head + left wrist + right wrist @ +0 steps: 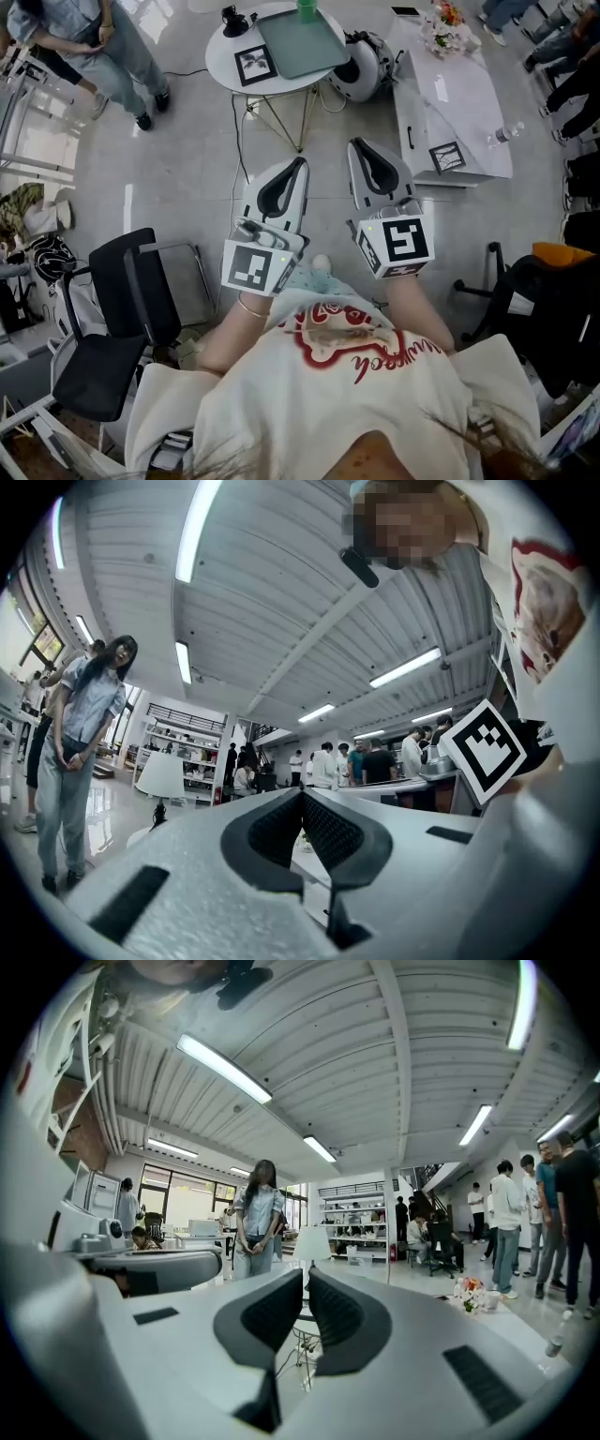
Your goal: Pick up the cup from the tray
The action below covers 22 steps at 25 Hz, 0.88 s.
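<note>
While both grippers hang close to the person's chest at the middle of the head view, the green cup (307, 9) stands at the very top edge of that frame, partly cut off by it. It sits at the far end of the grey-green rectangular tray (298, 45), which lies on the round white table (228, 45) at top centre. A black-and-white marker card (254, 65) lies on that table just left of the tray. Cup and tray are well apart from both grippers, with bare grey floor between.

The left gripper (302, 161) (302, 797) points up the frame toward the table. Its black-padded jaws are clenched tip to tip, with nothing between them. The right gripper (354, 142) (306, 1274), just beside it, is likewise closed and empty, its pads nearly touching.

A long white rectangular table (450, 103) fills the upper right, a black office chair (112, 319) stands at lower left, and a standing person in grey clothes (103, 47) is at upper left.
</note>
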Available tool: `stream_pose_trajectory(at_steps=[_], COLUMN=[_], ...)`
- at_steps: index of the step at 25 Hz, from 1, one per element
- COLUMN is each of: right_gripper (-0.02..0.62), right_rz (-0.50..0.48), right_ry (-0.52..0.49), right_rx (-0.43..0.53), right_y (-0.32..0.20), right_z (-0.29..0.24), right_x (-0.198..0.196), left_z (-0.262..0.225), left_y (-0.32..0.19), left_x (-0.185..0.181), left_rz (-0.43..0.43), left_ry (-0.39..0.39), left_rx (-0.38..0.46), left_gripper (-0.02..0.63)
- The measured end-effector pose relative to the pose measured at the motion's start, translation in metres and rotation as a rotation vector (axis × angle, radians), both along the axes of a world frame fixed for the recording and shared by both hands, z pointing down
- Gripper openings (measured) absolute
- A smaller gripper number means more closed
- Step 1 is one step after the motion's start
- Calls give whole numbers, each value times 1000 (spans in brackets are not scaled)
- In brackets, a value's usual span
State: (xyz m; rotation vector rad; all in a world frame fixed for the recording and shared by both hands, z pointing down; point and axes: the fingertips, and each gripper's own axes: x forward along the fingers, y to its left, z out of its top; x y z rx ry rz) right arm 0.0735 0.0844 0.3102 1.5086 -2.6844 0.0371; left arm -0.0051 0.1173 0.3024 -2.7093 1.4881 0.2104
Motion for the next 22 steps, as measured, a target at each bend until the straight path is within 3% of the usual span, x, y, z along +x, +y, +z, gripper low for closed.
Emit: stream_pose_trajectory(at_steps=[11,22], right_gripper=[35,35], right_rz=[4,23], right_ry=[-7,3], right_rx=[18,26], right_y=[-55,-179], right_z=[-3,1], right_x=[6,-17], left_z=[1,6], left_y=[-54,-182], left_x=[3,-15], left_rz=[-9,24], left_ry=[2,-11], left_rx=[8,14], left_gripper=[12,12])
